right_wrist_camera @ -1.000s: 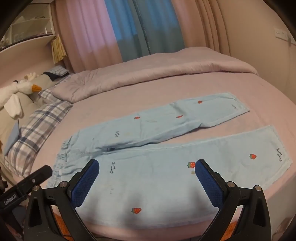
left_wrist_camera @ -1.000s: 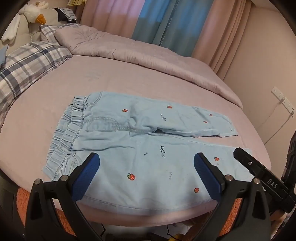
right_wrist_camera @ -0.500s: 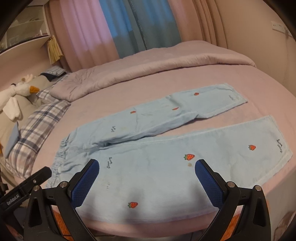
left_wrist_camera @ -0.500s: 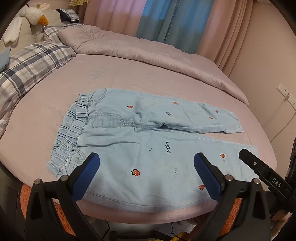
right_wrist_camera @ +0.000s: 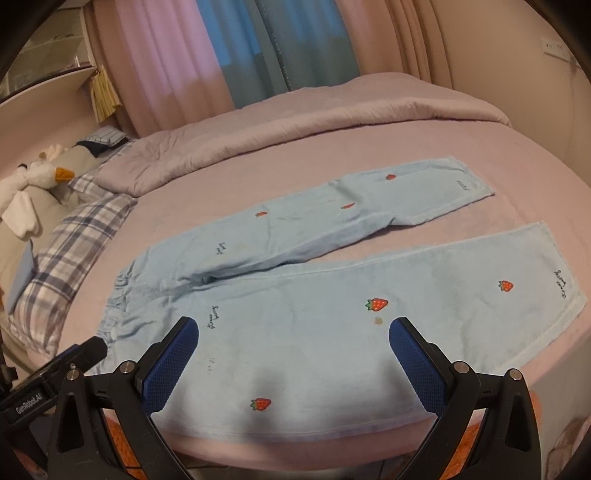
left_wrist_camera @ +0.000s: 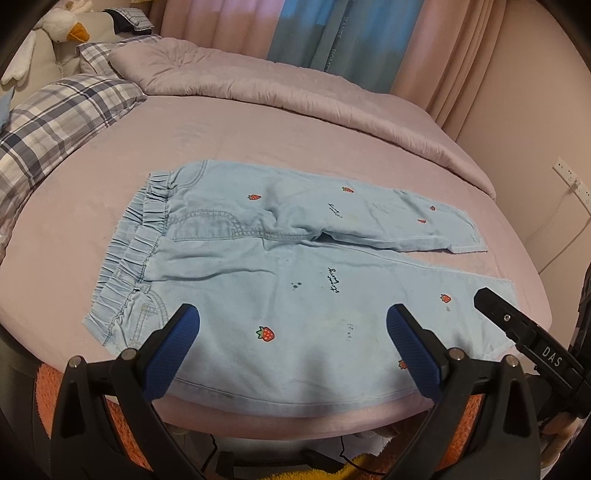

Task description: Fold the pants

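Strawberry-print denim pants [left_wrist_camera: 295, 280] are laid flat just ahead of both grippers, long axis running crosswise to the fingers. Left gripper [left_wrist_camera: 291, 332] sits nearer the elastic waistband [left_wrist_camera: 136, 254], right gripper [right_wrist_camera: 293, 343] nearer the leg hems [right_wrist_camera: 561, 280]. Both finger pairs are spread apart, nothing clamped.

Pants [left_wrist_camera: 295, 266]: thin light-blue denim-look cloth, matt, soft, stitched seams, gathered elastic waistband, embroidered strawberries. Bed [left_wrist_camera: 110, 192] sheet: pink, matt, short velvety nap. Quilt [left_wrist_camera: 280, 92]: mauve cloth, lightly crinkled. Pillow [left_wrist_camera: 55, 122]: woven plaid cotton. Left hand-held gripper [left_wrist_camera: 291, 332]: matt black plastic arms, blue rubbery fingertips [left_wrist_camera: 177, 343] with fine knurled grid, shiny metal rivets. Right hand-held gripper [right_wrist_camera: 293, 343]: same build. Curtains [right_wrist_camera: 258, 48]: smooth draped fabric. Goose toy [left_wrist_camera: 62, 27]: plush.
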